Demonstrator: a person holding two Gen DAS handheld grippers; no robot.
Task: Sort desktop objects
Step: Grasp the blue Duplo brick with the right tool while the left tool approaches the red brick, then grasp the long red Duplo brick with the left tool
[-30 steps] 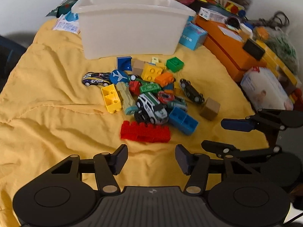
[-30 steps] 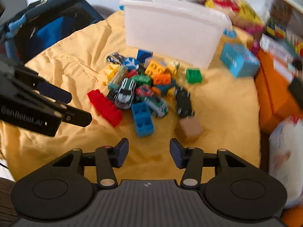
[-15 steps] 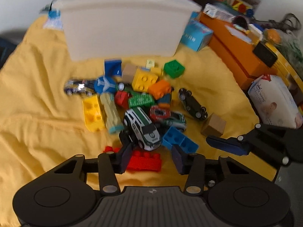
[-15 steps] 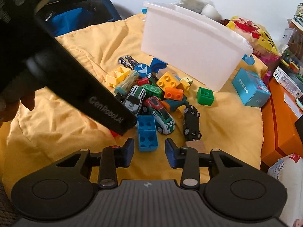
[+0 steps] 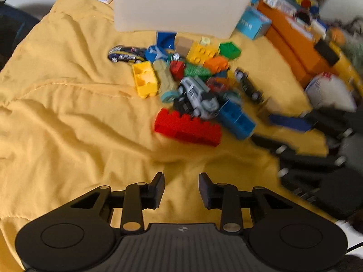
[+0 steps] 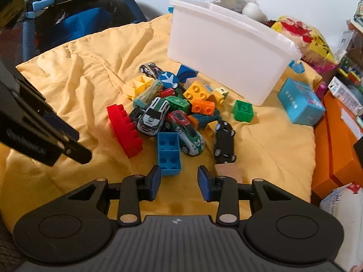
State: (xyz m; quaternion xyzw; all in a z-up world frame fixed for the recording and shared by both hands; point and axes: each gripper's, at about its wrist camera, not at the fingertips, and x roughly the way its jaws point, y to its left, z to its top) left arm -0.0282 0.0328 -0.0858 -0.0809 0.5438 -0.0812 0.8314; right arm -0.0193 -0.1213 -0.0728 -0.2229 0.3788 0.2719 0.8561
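A heap of toy bricks and cars lies on a yellow cloth [image 5: 68, 122] before a white plastic bin [image 5: 179, 4], also in the right wrist view [image 6: 226, 52]. A long red brick [image 5: 188, 128] lies nearest my left gripper [image 5: 181, 190], which is open and empty, well short of it. My right gripper [image 6: 179, 182] is open and empty, just behind a blue brick [image 6: 169, 153] and beside a brown block [image 6: 228, 170]. A white-green car [image 6: 153, 116], a red-green car [image 6: 187, 132] and a black car [image 6: 224, 142] lie in the heap.
A teal box [image 6: 300, 100] and orange boxes [image 6: 335, 145] stand to the right. A white bag [image 5: 331, 93] lies at the right edge. A dark blue chair [image 6: 74, 20] stands behind the cloth at left. A green brick [image 6: 242, 111] lies apart from the heap.
My left gripper has pulled back from the red brick, which now lies farther ahead. My right gripper has opened a little wider and stays by the blue brick.
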